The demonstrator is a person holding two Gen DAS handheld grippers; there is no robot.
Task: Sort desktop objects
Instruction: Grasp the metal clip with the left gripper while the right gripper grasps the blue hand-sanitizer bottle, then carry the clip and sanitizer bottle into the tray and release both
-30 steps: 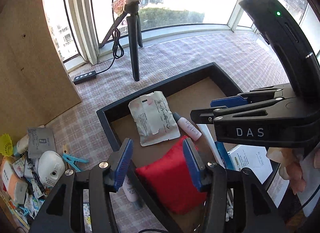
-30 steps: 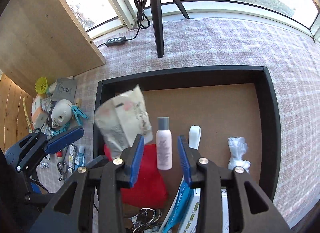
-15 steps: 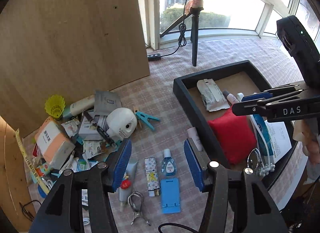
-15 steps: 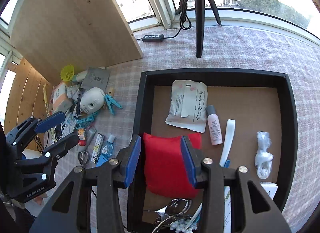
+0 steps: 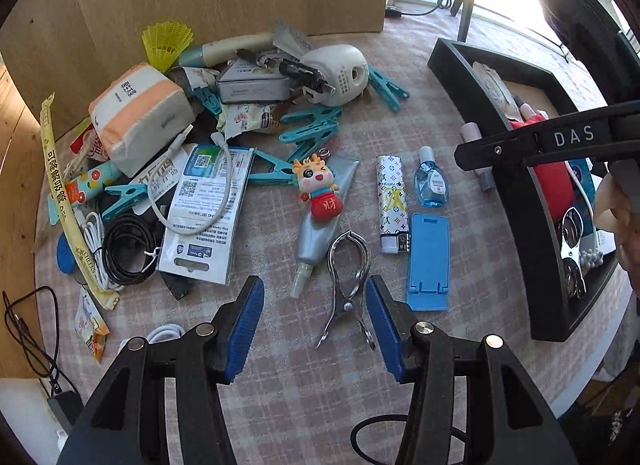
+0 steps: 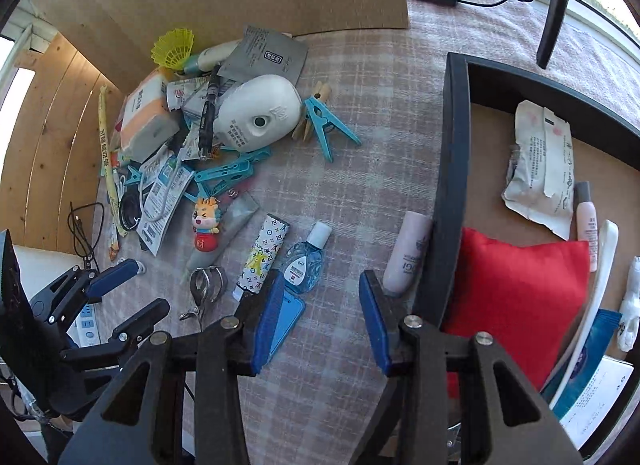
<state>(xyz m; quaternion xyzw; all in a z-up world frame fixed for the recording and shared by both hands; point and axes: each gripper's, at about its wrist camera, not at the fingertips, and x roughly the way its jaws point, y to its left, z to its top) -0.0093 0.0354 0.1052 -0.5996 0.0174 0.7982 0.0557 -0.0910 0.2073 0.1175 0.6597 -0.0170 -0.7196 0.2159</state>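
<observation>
While both grippers are pointed down at the checked cloth (image 5: 472,77), nothing is held. At left, the clutter pile (image 5: 224,113) is seen loose. The left gripper (image 5: 315,328) is parted and empty, its jaws just narrowed, above the metal clip (image 5: 347,273). The right gripper (image 6: 318,322), likewise parted, empty and just narrowed, is beside the pink tube (image 6: 408,253). At right, the black tray (image 6: 452,169) is loaded with a red pouch (image 6: 520,285).

Your left gripper (image 5: 314,327): black angular plastic frame, blue ribbed pads (image 5: 244,331), silver screw heads, black cable looped beneath. Right gripper (image 6: 318,323) is the same build; white "DAS" lettering on its side, green LED on the housing.
</observation>
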